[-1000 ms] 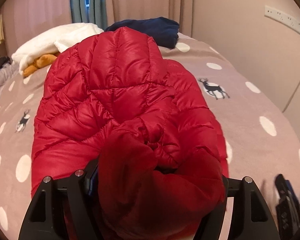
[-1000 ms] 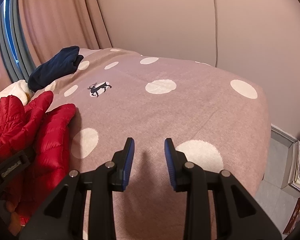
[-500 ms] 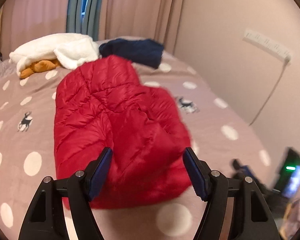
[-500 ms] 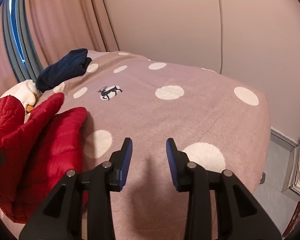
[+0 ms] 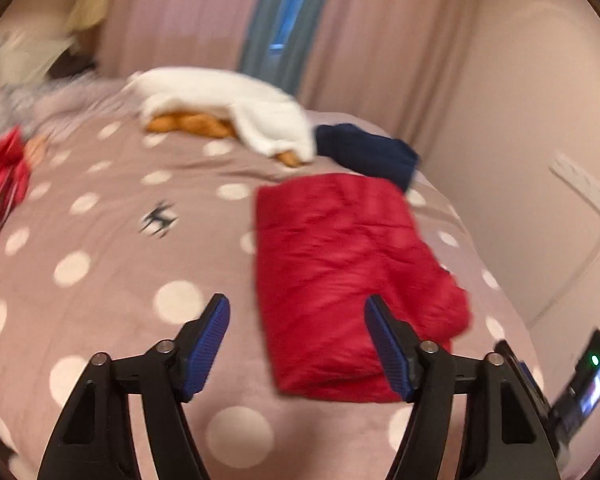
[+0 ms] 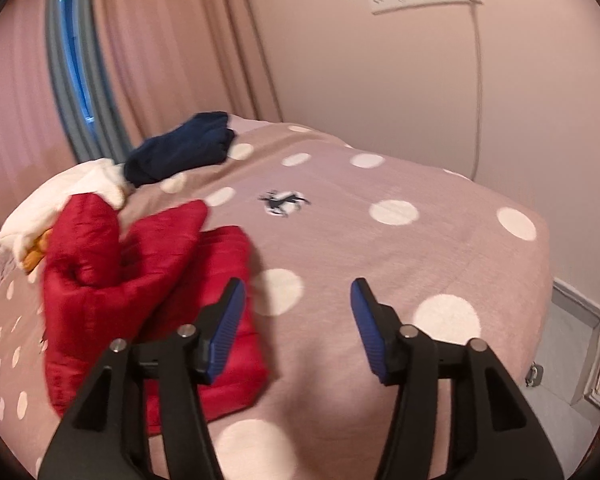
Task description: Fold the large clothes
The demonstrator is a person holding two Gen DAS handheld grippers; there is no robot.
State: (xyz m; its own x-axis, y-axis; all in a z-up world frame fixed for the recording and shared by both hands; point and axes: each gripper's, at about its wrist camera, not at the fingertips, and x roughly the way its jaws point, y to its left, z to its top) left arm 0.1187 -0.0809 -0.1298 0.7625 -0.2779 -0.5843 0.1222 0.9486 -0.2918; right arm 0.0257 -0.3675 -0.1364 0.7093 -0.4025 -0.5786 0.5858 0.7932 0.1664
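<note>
Jaws on both tools stand wide apart with nothing between them. The left gripper (image 5: 296,344) hangs above the bedspread (image 5: 100,280), and the red puffer jacket (image 5: 340,272) lies just ahead of it and a little to its right, folded into a thick block whose near edge sits between and beyond the fingertips. The right gripper (image 6: 298,328) hovers over bare bedspread (image 6: 380,260), with the jacket (image 6: 140,288) to its left, close by the left finger.

By its look the jacket is light, soft and springy, with a shiny shell that is likely to slide on itself. I would expect it to puff back open once let go, so a pinch wants to go deep over a doubled edge or a quilted seam, not on the smooth top panel.

Only the right wrist view shows that the fold is not tidy: one padded part (image 6: 88,236) stands up and a sleeve (image 6: 168,236) pokes toward the far end, over the lower layers. From the left wrist view, which is blurred, the block looks nearly flat. That view alone shows more red cloth (image 5: 0,192) far to the left. Farther off, both show a white garment (image 5: 228,104) over something orange (image 5: 192,124) and a navy garment (image 6: 180,148) beside it, then curtains (image 6: 160,40).
</note>
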